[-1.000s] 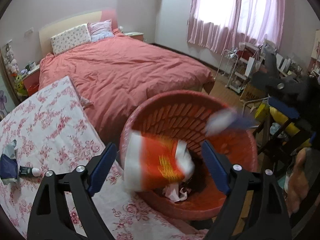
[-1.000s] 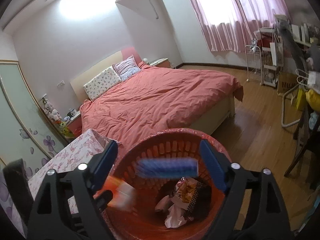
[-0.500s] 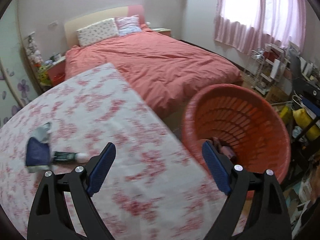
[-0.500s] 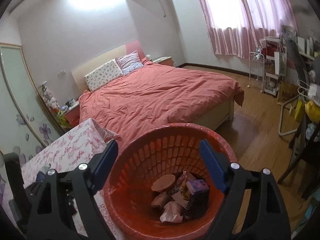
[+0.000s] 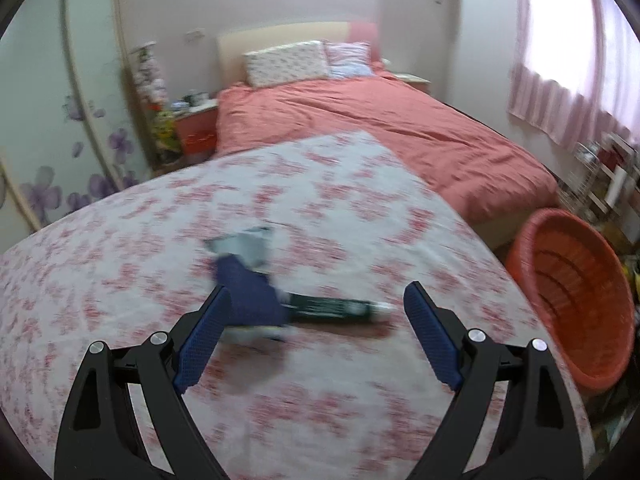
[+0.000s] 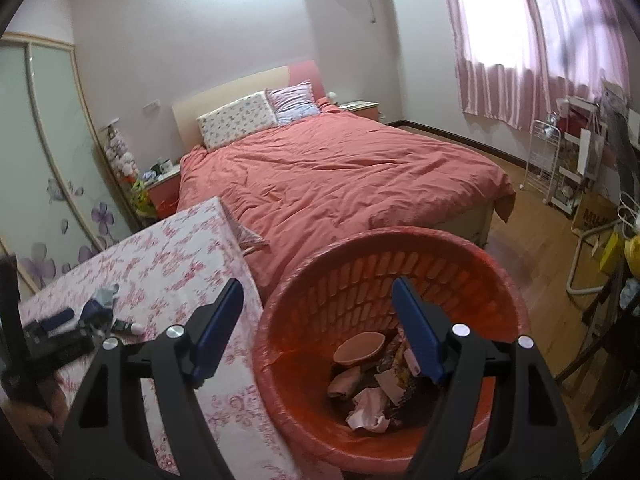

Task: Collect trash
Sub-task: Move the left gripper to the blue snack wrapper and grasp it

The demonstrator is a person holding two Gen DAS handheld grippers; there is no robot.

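A dark blue and silver wrapper [image 5: 246, 280] and a dark green tube [image 5: 336, 308] with a white cap lie on the flower-print table [image 5: 160, 240], just ahead of my open, empty left gripper [image 5: 316, 340]. The red basket [image 6: 400, 280] holds several pieces of trash [image 6: 372, 384]; it also shows in the left wrist view [image 5: 576, 292] at the right. My right gripper [image 6: 320, 332] is open and empty over the basket's near rim. The wrapper [image 6: 98, 306] and the left gripper [image 6: 56, 332] show at the left of the right wrist view.
A bed with a salmon cover [image 6: 340, 176] stands beyond the table and basket. A nightstand [image 5: 192, 124] with clutter is by the wardrobe doors [image 6: 44, 160]. Racks and a chair [image 6: 580, 184] line the right side on the wood floor.
The left gripper dropped an orange-and-white packet into the basket, then swung left over the table to the wrapper and tube. The right gripper let a blue item fall in and stayed over the basket.
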